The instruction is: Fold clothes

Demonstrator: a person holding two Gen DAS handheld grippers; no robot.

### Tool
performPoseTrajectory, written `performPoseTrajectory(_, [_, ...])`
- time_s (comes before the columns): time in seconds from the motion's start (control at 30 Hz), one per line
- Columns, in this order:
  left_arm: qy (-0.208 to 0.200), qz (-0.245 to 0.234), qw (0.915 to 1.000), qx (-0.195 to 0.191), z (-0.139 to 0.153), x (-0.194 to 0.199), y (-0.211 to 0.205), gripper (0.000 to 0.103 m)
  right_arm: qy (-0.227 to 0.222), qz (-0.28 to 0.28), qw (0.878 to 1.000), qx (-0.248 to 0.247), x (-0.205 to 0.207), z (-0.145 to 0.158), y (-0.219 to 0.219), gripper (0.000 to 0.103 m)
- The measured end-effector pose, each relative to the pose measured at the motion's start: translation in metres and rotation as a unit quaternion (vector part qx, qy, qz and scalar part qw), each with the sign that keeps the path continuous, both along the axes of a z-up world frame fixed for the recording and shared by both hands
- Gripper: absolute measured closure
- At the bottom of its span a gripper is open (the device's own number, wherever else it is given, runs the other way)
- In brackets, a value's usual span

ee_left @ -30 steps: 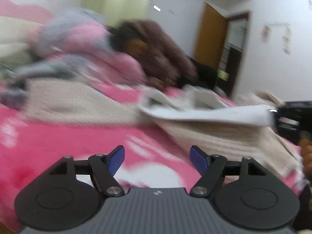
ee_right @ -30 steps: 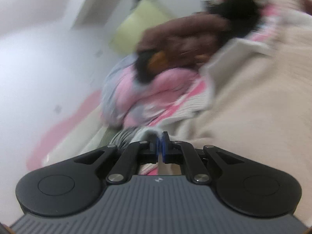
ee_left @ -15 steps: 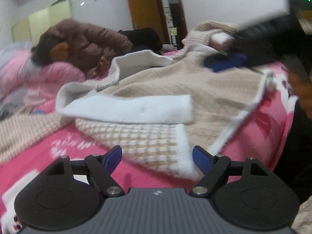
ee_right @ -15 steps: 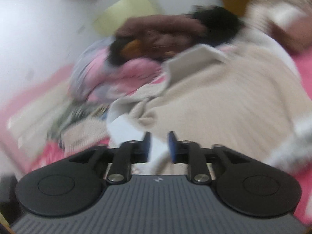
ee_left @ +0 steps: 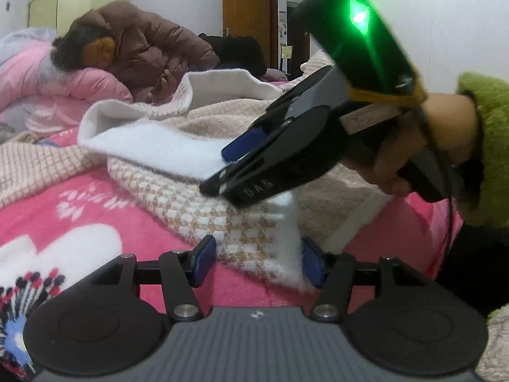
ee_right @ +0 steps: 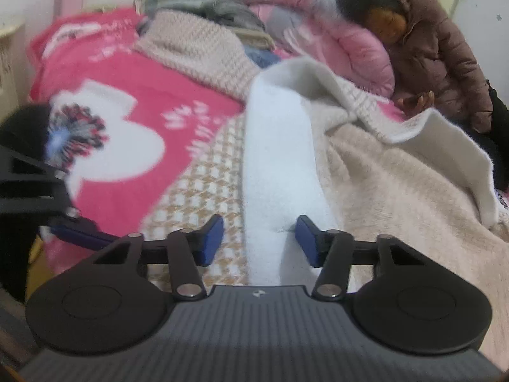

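Left gripper point(ee_left: 258, 258): jaws spread wide, nothing held; the checked corner of the beige fleece garment point(ee_left: 241, 222) is seen lying between the blue pads point(ee_left: 203, 256) without being touched.

Right gripper point(ee_right: 259, 242): jaws likewise spread wide and empty, positioned over the garment's white band point(ee_right: 276, 172), which runs up the middle of the right wrist view. In the left wrist view the same tool is seen held in a hand point(ee_left: 423, 146) with a green knitted sleeve point(ee_left: 490, 146), a green light lit on its body.

Garment: laid across a pink patterned blanket point(ee_right: 127, 121) on the bed, the plush beige side upward, the white lining turned over at the far edge, the checked hem nearest both tools.

Beyond: a second beige knit piece point(ee_right: 197, 51), a heap of folded textiles point(ee_right: 203, 6) and a pink quilt point(ee_right: 334, 38), against which a person in a brown padded coat point(ee_right: 435, 51) is seen lying. No containers are shown.
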State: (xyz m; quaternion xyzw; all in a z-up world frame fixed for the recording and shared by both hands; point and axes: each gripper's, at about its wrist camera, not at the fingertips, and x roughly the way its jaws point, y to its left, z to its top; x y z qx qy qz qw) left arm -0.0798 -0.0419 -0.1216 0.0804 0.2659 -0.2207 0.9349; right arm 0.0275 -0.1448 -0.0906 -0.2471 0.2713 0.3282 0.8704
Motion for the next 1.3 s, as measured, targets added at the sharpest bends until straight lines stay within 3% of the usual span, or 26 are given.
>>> performPoseTrajectory(0.07, [0.002,-0.001,1.0,-0.005,-0.001,0.0,0.002,0.045,0.005,-0.014,1.0,0.0,0.006,0.001,0.0,0.093])
performPoseTrajectory(0.17, [0.007,-0.002,0.9999,-0.012,-0.002,0.001,0.005,0.045,-0.002,-0.059,0.995,0.075,0.015,0.024,-0.023,0.096])
performPoseTrajectory(0.23, [0.01,-0.001,0.9999,-0.013,-0.001,0.001,0.006,0.045,-0.004,-0.112,0.979,0.17,0.02,0.047,-0.057,0.096])
performPoseTrajectory(0.3, [0.013,-0.001,0.9998,-0.014,-0.001,0.002,0.007,0.045,0.0,-0.166,0.943,0.287,0.015,0.068,-0.106,0.096])
performPoseTrajectory(0.4, [0.015,0.001,0.9997,-0.018,-0.001,0.002,0.008,0.045,0.015,-0.236,0.875,0.423,-0.005,0.072,-0.176,0.096])
performPoseTrajectory(0.53, [0.018,0.003,0.9997,-0.016,-0.001,0.003,0.006,0.044,0.09,-0.311,0.819,0.474,-0.028,0.021,-0.226,0.096])
performPoseTrajectory(0.63, [0.032,0.01,0.9992,-0.02,0.002,0.008,0.005,0.044,0.139,-0.335,0.78,0.51,-0.039,-0.012,-0.242,0.096])
performPoseTrajectory(0.7, [0.04,0.017,0.9988,-0.024,0.003,0.011,0.004,0.044,0.146,-0.33,0.765,0.534,-0.042,-0.02,-0.245,0.096])
performPoseTrajectory(0.8, [0.042,0.029,0.9984,-0.024,0.005,0.012,0.001,0.053,0.148,-0.31,0.765,0.545,-0.037,-0.023,-0.237,0.095])
performPoseTrajectory(0.9, [0.037,0.032,0.9987,-0.015,0.006,0.009,-0.006,0.066,0.143,-0.304,0.782,0.525,-0.034,-0.024,-0.231,0.095])
performPoseTrajectory(1.1, [0.02,0.025,0.9983,0.05,0.004,0.003,-0.023,0.06,0.156,-0.323,0.788,0.5,-0.033,-0.039,-0.238,0.094])
performPoseTrajectory(1.13, [0.017,0.024,0.9978,0.059,0.004,0.002,-0.025,0.06,0.158,-0.321,0.79,0.497,-0.033,-0.039,-0.237,0.09])
performPoseTrajectory(1.23, [0.017,0.03,0.9977,0.059,0.004,0.003,-0.027,0.063,0.154,-0.308,0.811,0.474,-0.034,-0.035,-0.23,0.076])
performPoseTrajectory(1.3, [0.019,0.036,0.998,0.048,0.006,0.003,-0.026,0.079,0.149,-0.305,0.822,0.457,-0.036,-0.034,-0.224,0.074])
